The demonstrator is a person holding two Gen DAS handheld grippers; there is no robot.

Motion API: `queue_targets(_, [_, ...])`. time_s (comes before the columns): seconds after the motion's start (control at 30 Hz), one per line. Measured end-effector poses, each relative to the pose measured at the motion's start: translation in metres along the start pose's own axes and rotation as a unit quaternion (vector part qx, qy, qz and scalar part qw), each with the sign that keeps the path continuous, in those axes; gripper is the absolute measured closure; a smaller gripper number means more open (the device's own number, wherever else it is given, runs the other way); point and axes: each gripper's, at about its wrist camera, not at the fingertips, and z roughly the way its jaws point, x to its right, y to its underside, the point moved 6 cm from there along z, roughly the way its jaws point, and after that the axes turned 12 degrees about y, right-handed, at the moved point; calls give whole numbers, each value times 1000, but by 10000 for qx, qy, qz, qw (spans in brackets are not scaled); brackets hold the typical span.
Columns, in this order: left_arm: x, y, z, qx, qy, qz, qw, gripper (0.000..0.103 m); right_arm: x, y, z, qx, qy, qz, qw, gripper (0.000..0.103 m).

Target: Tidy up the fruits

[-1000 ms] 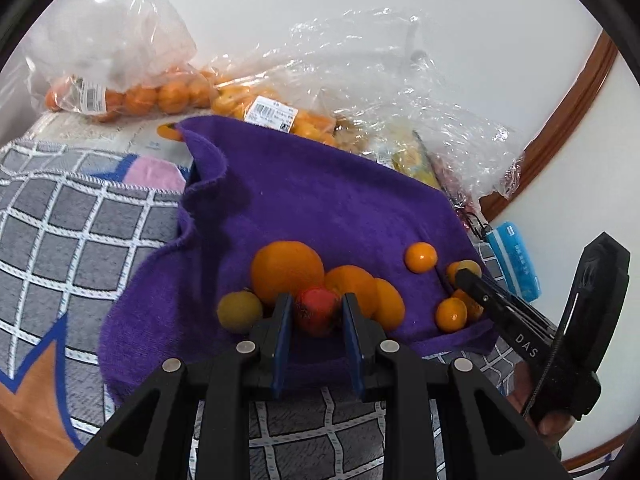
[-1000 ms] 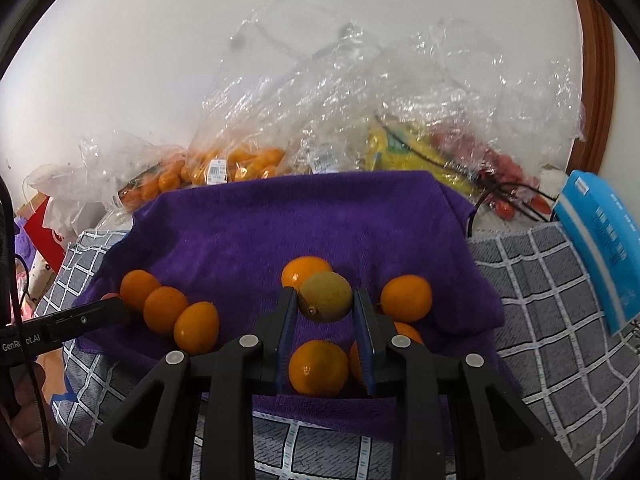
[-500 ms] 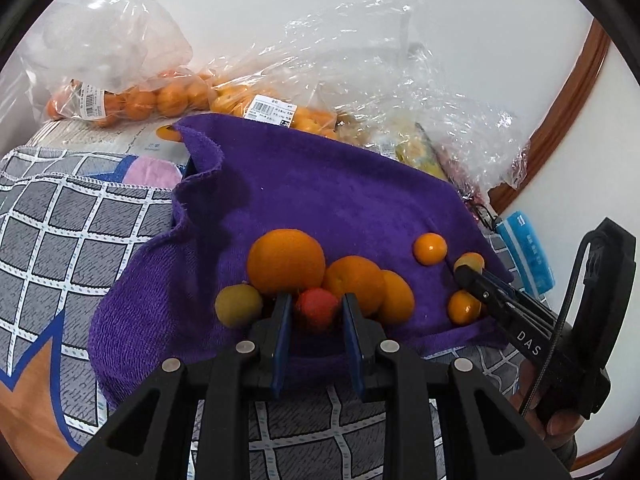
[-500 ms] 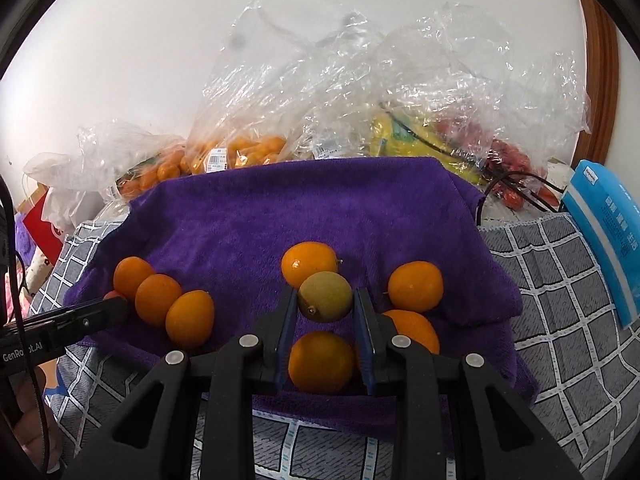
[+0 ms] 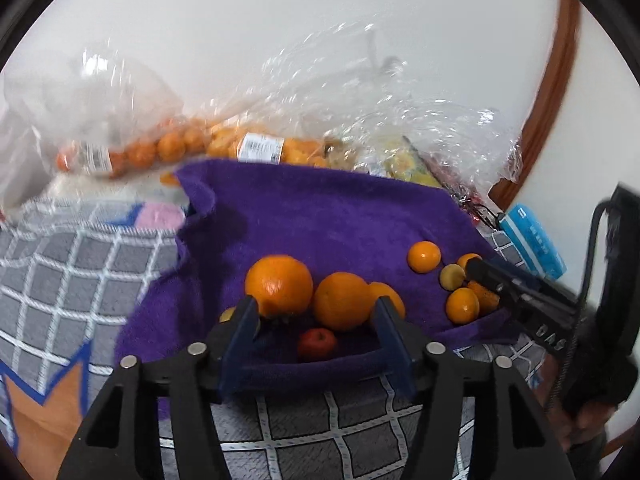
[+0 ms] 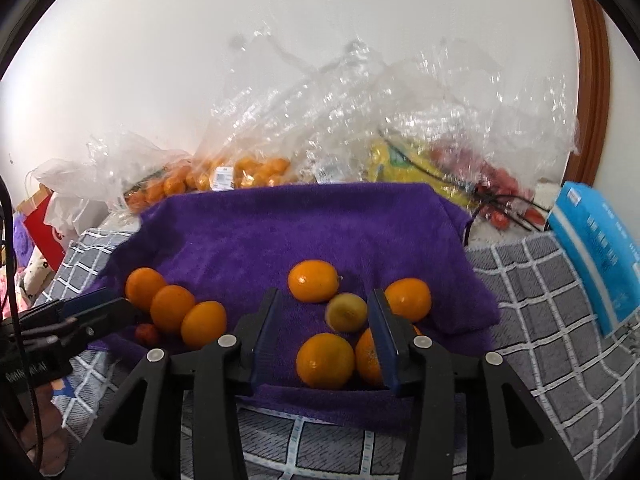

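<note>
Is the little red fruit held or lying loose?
Loose: the small red fruit lies on the purple towel, between the opening left hand-held gripper fingers, untouched.

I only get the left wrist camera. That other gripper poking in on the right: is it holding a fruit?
Observer: No. The right gripper is opening, and a greenish fruit lies ungripped on the towel between its fingers.
Operator: What sits around that fruit?
Observer: Four oranges: one behind it, one to its right, two in front.
Operator: Anything red further back?
Observer: Yes, small red fruits inside a clear bag behind the towel's right corner.
</note>
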Motion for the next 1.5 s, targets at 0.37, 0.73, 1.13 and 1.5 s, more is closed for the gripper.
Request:
queue_targets(0.37, [38,-4,-65,158,-620,555,9964,22,15,-8,-101,-208,475,312,9982,58])
queue_targets(0.73, [69,30,-133,414,-768,344,9956,7,29,37,-207,241,1021,414,9936,6])
queue_targets(1.13, [90,51,-206,839,-964,310,9913,4,40,62,-279,430,1051,622,9916,3])
queue_targets(1.5, [113,58,-233,1024,-836,404,9904,4,53,75,-311,544,1117,723,9896,3])
